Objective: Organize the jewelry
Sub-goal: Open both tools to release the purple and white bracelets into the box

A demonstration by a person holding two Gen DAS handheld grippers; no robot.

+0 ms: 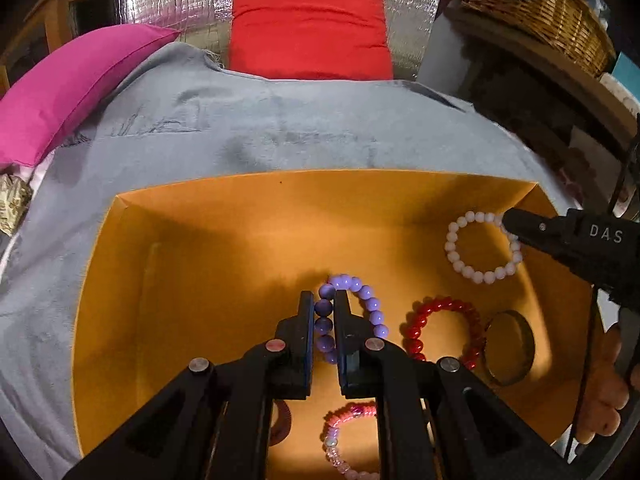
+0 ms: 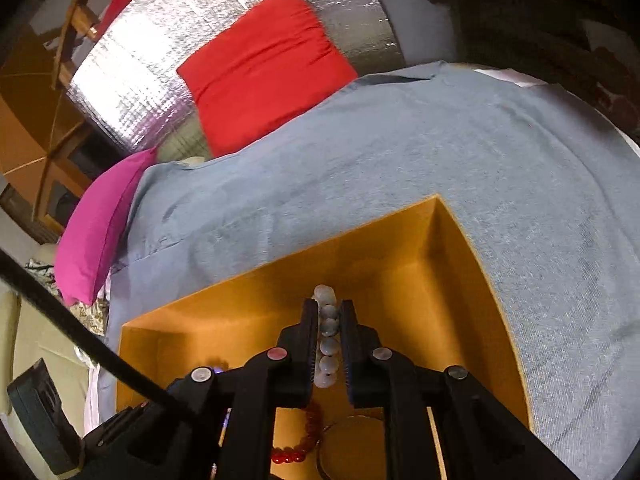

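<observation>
The left gripper (image 1: 324, 312) has its jaws drawn narrow on a run of beads in a purple bracelet (image 1: 368, 300), whose free loop curls out to the right of the fingers above the floor of an orange box (image 1: 192, 264). The right gripper (image 2: 329, 332) is likewise closed tight on a white bracelet (image 2: 329, 348), the beads lined up between its two fingers; from the left wrist camera the same ring of white beads hangs from the tip of that gripper near the box's far right corner. Below and around both tools, inside the box, lie a red bracelet (image 1: 440, 328), a clear bangle (image 1: 510, 348) just beside it, a pink bracelet (image 1: 344, 436) at the near edge, and part of a brownish ring, half hidden under the left gripper. The box sits on a grey-blue cloth (image 1: 280, 128), with a red cushion (image 1: 310, 26) against a silver foil backing, a magenta cushion (image 1: 68, 96) to the left and a wicker basket (image 1: 540, 8) at upper right. The bead bracelets look light and limp, probably strung on elastic, so they should drape and swing rather than hold shape; the round, glossy beads seem likely to roll or slip, and a hold across two or three beads, as both grippers have now, appears the surest. The bangle looks rigid and smooth, best taken across its rim.
</observation>
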